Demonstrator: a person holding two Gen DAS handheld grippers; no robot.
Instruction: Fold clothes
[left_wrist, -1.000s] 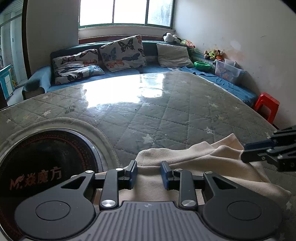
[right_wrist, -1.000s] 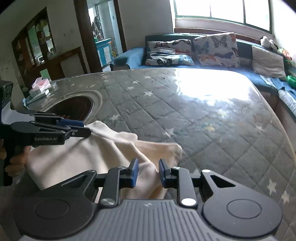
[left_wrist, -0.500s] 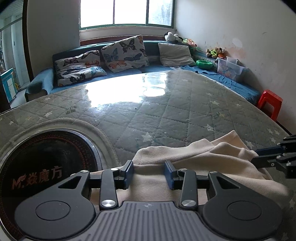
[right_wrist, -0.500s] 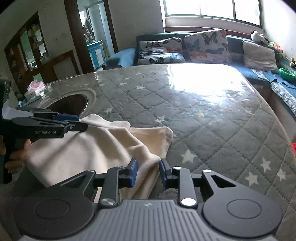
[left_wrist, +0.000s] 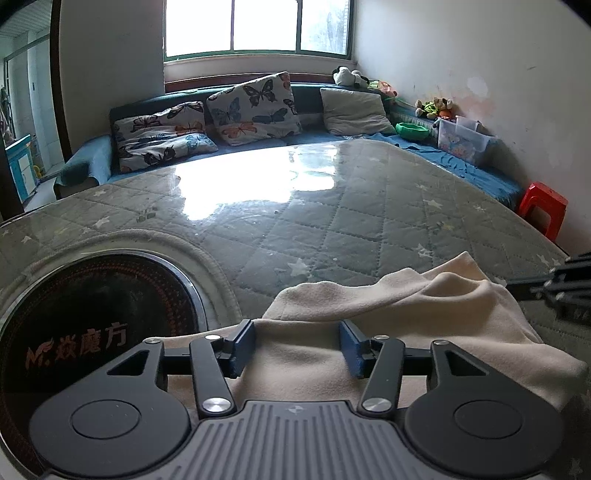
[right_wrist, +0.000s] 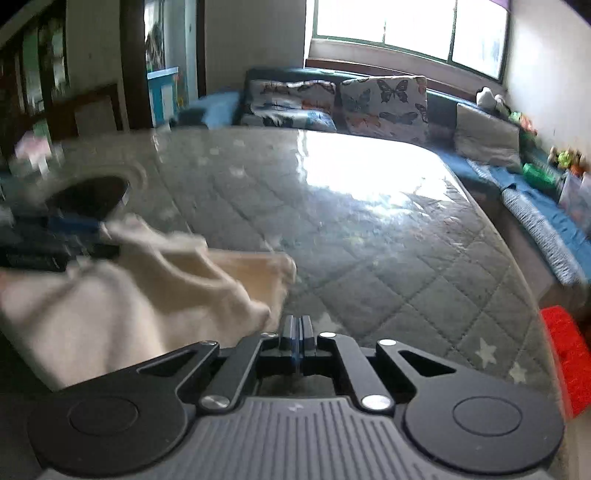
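Left gripper (left_wrist: 297, 345): we hold it tilted down over the near part of the cloth (left_wrist: 406, 321). Its blue pads (left_wrist: 242, 345) stand apart and have just been opening; the cloth lies under and between them, and we see no pad pressing on it, so the claw is released.
Right gripper (right_wrist: 296, 341): we hold it tilted down too, just beside the right edge of the cloth (right_wrist: 147, 295). Its jaws have just been closing and now meet, clenched. We see nothing between them; the picture is blurred here.
Cloth: a cream garment, rumpled in folds, lies on the near edge of the table (left_wrist: 332, 229), to the right of the round dark plate (left_wrist: 92, 317) set in the table.
Box (left_wrist: 463, 142): a clear plastic box stands on the blue bench by the wall; some coloured small things are inside, too small for us to name.
Bowl (left_wrist: 412, 130): a green bowl stands next to the box; we cannot tell what is in it.
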